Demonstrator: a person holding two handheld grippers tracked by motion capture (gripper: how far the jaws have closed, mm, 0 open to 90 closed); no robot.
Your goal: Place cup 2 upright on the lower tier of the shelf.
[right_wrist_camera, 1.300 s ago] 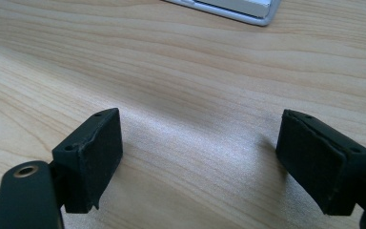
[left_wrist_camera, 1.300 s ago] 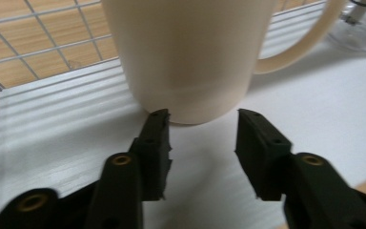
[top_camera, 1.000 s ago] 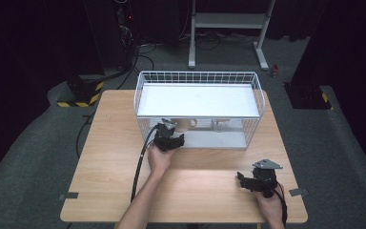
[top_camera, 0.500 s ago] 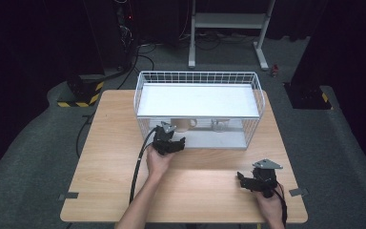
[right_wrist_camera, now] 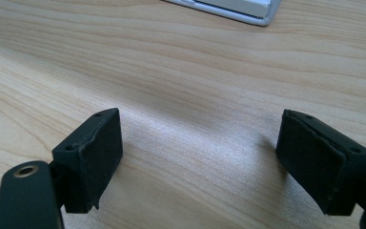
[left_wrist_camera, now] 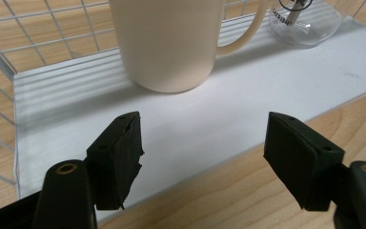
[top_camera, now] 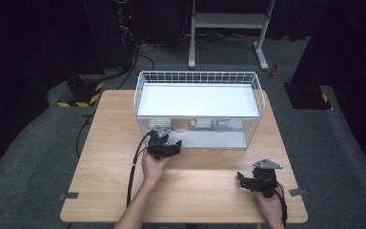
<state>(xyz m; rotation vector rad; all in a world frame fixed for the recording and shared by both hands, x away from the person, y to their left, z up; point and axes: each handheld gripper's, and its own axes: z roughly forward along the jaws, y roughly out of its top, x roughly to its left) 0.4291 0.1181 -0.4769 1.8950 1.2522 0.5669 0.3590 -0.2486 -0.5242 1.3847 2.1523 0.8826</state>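
Looking down from the high view, a light wooden table (top_camera: pixel 105 157) carries a white wire shelf rack (top_camera: pixel 198 76) at its far middle. Under the rack's white upper shelf, on the lower white board, stand a cream mug (top_camera: pixel 182 125) and, to its right, a clear glass cup (top_camera: pixel 219 125). The left gripper (top_camera: pixel 174 145) — held in a hand (top_camera: pixel 153 165) whose forearm enters from the bottom edge — sits at the rack's open front, near its left corner, just short of the mug. The right gripper (top_camera: pixel 240 179) rests low over bare table near the front right corner, well apart from the rack, with a grey three-cornered plate on top.

In the left gripper view, the left gripper (left_wrist_camera: pixel 202 148) has its two black jaws spread wide and holds nothing. Its jaws sit over the front edge of the white board (left_wrist_camera: pixel 267 86). The cream mug (left_wrist_camera: pixel 164 43) stands upright just ahead, between the lines of the jaws, its handle to the right. The clear glass cup (left_wrist_camera: pixel 307 24) stands beyond that handle, with wire mesh behind both.

In the right gripper view, the right gripper (right_wrist_camera: pixel 200 148) is also wide open and empty — only wood grain lies between its jaws. A corner of the rack's white base (right_wrist_camera: pixel 248 9) shows at the top edge.
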